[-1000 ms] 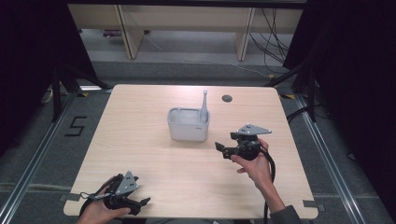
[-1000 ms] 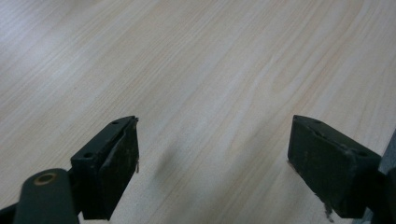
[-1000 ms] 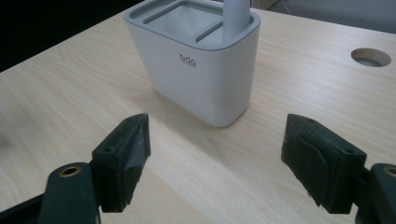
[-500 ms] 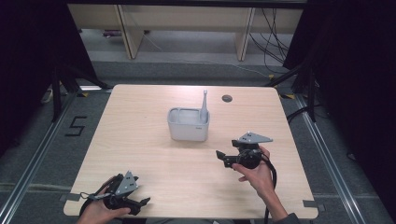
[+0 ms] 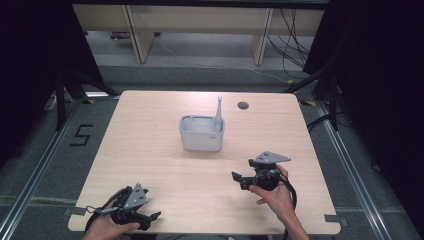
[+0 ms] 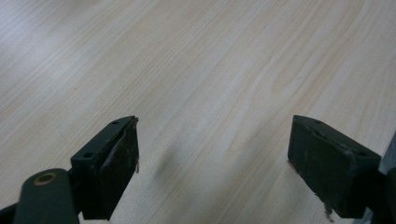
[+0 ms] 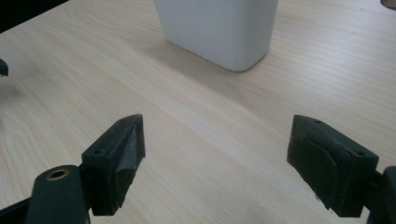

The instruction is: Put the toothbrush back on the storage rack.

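Dark surroundings, grey floor with a taped "5" (image 5: 80,135) to the left, pale shelving legs beyond the far edge; work surface is a light wood-grain table (image 5: 150,150) with a small round dark hole (image 5: 243,105) near its far edge. The white container (image 5: 201,133) stands upright at about the middle of the table, slightly toward the far side, with a grey stick-like tool (image 5: 218,112) standing upright in its right corner, handle rising above the rim. My right gripper (image 5: 237,178) sits in my right hand (image 5: 274,194) over the near-right part of the table, just short of the container and apart from it, jaws pointing left. Its jaws have just been opening and now stand wide, nothing between them, bare tabletop below. In the right gripper view the container's white wall (image 7: 219,28) is ahead of the jaws, well clear of the pads. My left gripper (image 5: 155,216) is at the near-left table edge in my left hand (image 5: 105,227), well apart from the container. In the left gripper view its jaws are spread wide over bare wood grain (image 6: 210,93), holding nothing.
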Motion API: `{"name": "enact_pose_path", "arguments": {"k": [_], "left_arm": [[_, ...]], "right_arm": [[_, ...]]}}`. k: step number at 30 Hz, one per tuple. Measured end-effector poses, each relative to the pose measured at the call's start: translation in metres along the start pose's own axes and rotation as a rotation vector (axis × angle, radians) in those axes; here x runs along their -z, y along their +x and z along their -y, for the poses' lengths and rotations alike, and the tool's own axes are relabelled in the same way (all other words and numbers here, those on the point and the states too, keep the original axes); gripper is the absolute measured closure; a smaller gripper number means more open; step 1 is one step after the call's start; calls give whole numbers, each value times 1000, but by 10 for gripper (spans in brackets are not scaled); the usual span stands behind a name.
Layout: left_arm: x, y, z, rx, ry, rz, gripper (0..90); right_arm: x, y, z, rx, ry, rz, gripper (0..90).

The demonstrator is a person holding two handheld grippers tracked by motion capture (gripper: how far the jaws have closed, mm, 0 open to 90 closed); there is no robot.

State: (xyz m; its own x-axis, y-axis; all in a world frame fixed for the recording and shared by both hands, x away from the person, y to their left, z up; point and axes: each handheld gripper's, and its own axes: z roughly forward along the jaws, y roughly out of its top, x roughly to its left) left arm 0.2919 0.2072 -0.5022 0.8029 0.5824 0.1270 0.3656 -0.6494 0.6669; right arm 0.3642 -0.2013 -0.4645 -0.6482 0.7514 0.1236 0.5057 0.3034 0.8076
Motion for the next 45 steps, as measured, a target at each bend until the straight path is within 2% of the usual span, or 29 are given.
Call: {"name": "enact_pose_path", "arguments": {"k": [2, 4, 5, 6, 11, 12, 15, 17, 18, 19, 20, 22, 24, 26, 27, 28, 29, 30, 31, 32, 33, 35, 36, 39, 40, 41, 42, 43, 45], "left_arm": [[0, 0, 0, -1, -1, 0, 162], [0, 0, 0, 0, 0, 0, 161], [0, 0, 0, 0, -1, -1, 161], [0, 1, 0, -11, -1, -1, 162], [0, 1, 0, -13, 0, 0, 161], [0, 0, 0, -13, 0, 0, 162], [0, 1, 0, -18, 8, -2, 162], [0, 0, 0, -12, 2, 0, 162], [0, 0, 0, -13, 4, 3, 162], [0, 1, 0, -14, 5, -2, 162], [0, 0, 0, 0, 4, -2, 161], [0, 0, 0, -2, 4, -1, 162], [0, 1, 0, -17, 6, -3, 162], [0, 0, 0, -10, 6, -2, 161], [0, 0, 0, -3, 4, 0, 162], [0, 1, 0, -18, 7, -3, 161], [0, 1, 0, -18, 7, -3, 162], [0, 1, 0, -17, 7, -3, 162], [0, 0, 0, -15, 6, -6, 161], [-1, 0, 0, -11, 3, -4, 161], [0, 0, 0, -13, 5, -2, 161], [0, 0, 0, -15, 7, -5, 161], [0, 0, 0, -18, 8, -4, 162], [0, 0, 0, -19, 8, -7, 162], [0, 0, 0, -16, 7, -7, 162], [0, 0, 0, -15, 6, -5, 162], [0, 0, 0, -12, 4, -5, 162], [0, 0, 0, -11, 2, -4, 162], [0, 1, 0, -20, 8, -4, 162]], "right_arm": [[2, 2, 3, -31, 13, 2, 199], [2, -1, 6, 4, 11, -8, 199], [3, 3, 8, -49, 13, -3, 199], [4, -1, 9, 3, 12, 2, 199], [8, 0, 17, -35, 30, 1, 199], [9, -2, 18, -1, 23, 4, 199], [13, -1, 22, -40, 31, 5, 198], [14, -3, 25, -32, 19, 15, 196], [15, -3, 26, -47, 24, 1, 195], [15, -4, 26, -15, 16, 1, 194], [17, -4, 27, -29, 30, 10, 194], [19, -3, 30, -35, 27, 9, 189], [21, -4, 32, -14, 29, 19, 188], [22, -1, 35, -36, 24, 10, 186], [24, -2, 36, -23, 34, 15, 186], [23, -2, 37, -22, 26, 1, 185], [26, 2, 38, -61, 45, 9, 184], [25, -1, 39, -25, 31, 1, 184], [28, 2, 40, -46, 49, 7, 183], [28, 0, 41, -14, 32, 11, 182], [29, 0, 41, -7, 39, 16, 180], [30, 1, 43, -16, 47, 5, 178], [31, 4, 44, -43, 52, 12, 178], [34, 3, 46, 6, 57, 18, 175], [35, 5, 47, -21, 69, 7, 173], [35, 4, 48, 0, 67, 6, 172], [36, 8, 50, -41, 78, 3, 169], [36, 5, 50, 1, 81, 7, 168], [37, 6, 52, 14, 95, 16, 168]]}}
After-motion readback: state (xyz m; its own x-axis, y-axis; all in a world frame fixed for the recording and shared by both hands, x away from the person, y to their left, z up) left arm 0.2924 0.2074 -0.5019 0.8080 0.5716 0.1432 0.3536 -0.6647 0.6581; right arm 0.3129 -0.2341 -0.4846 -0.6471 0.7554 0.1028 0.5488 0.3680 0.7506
